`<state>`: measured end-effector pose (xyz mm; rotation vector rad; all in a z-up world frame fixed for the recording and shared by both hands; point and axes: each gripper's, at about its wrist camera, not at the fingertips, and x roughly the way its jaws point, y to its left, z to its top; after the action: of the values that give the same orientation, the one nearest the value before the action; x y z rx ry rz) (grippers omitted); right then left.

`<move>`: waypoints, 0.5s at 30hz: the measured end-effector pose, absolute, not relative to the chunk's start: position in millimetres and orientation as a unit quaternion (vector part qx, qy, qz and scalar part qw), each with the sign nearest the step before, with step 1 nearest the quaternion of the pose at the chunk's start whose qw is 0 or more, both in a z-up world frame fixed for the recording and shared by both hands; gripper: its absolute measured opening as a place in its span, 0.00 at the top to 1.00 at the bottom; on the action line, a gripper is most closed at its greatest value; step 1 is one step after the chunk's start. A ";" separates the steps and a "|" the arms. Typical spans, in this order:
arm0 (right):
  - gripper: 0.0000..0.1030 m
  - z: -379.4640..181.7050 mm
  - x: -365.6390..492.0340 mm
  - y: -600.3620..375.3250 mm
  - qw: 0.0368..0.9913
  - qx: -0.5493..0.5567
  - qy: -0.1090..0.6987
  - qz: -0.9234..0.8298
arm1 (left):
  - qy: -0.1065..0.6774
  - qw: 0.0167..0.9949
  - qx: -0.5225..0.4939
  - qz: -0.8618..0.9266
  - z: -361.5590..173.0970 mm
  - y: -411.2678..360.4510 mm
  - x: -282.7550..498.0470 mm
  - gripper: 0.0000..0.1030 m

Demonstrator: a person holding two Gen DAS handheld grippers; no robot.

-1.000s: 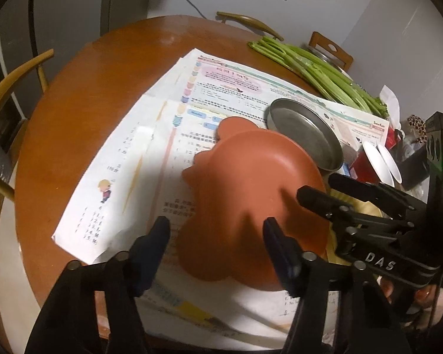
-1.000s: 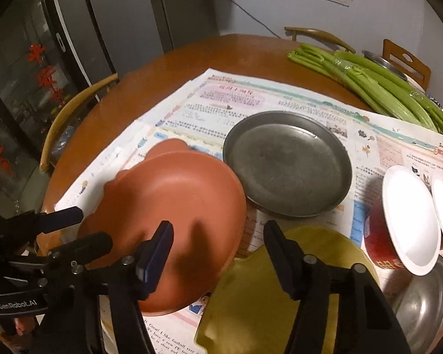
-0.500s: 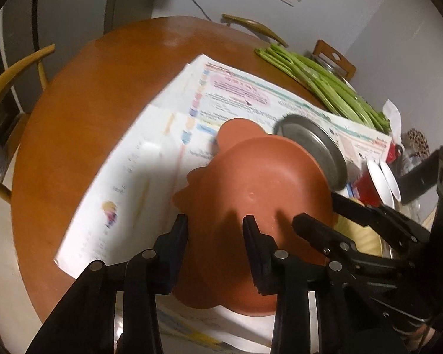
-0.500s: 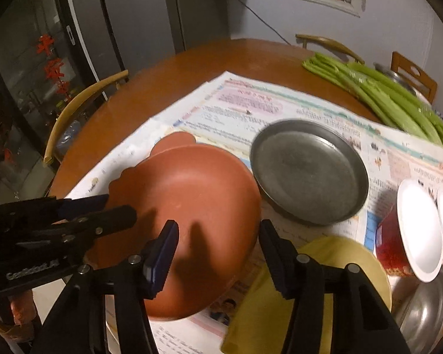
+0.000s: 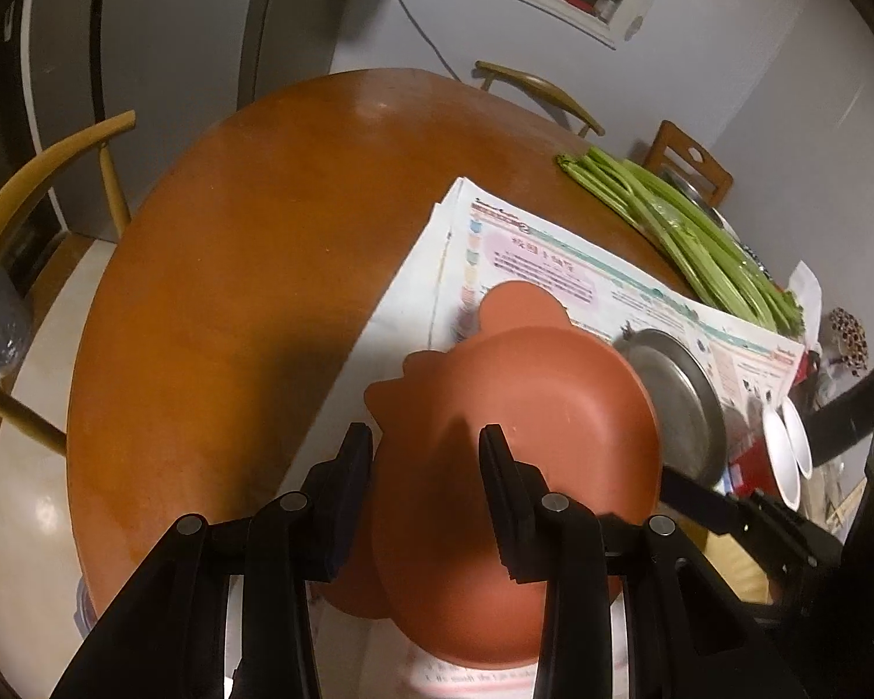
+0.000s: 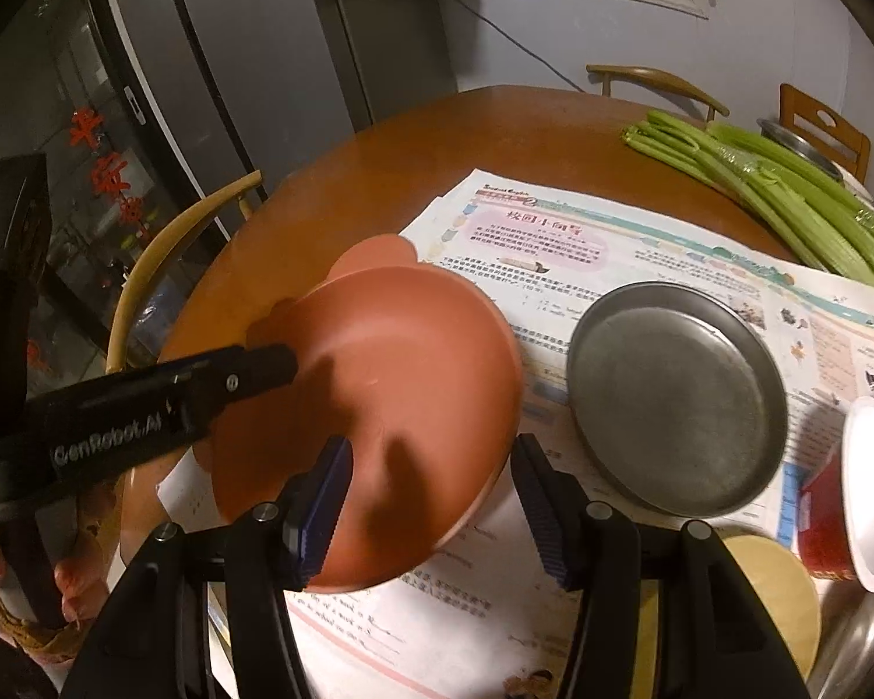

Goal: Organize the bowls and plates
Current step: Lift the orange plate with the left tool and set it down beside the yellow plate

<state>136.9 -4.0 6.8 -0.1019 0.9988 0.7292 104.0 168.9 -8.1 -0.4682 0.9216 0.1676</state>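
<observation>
While tilted, terracotta plate (image 5: pixel 530 408) spans both tongs.

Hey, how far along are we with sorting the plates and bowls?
Done: nothing looks stacked yet. In hand: the orange plate is tilted, clamped at opposite edges by the left tool and the right tool. Left: the metal plate and the yellow plate lie apart, and the white bowls wait at the right.

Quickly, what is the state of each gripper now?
Left gripper: closed on the rim of the terracotta plate.
Right gripper: closed on the same plate's other edge.
</observation>
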 end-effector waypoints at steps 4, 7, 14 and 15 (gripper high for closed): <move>0.45 -1.1 140.6 1.5 0.812 -0.050 0.476 0.333 | 0.447 0.862 -0.227 0.079 -17.6 173.3 111.8 0.63; 0.45 -3.1 141.5 3.2 0.812 -0.049 0.478 0.332 | 0.444 0.862 -0.229 0.079 -20.5 174.3 113.9 0.63; 0.45 -4.9 139.3 5.8 0.813 -0.058 0.477 0.329 | 0.442 0.863 -0.228 0.087 -22.9 176.8 113.4 0.61; 0.45 -4.7 138.2 5.8 0.813 -0.059 0.476 0.329 | 0.440 0.864 -0.228 0.089 -22.5 178.3 112.3 0.61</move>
<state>138.2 5.8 -4.7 -0.1250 1.0161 0.7030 112.3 178.3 -22.5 -0.4784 0.9232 0.1875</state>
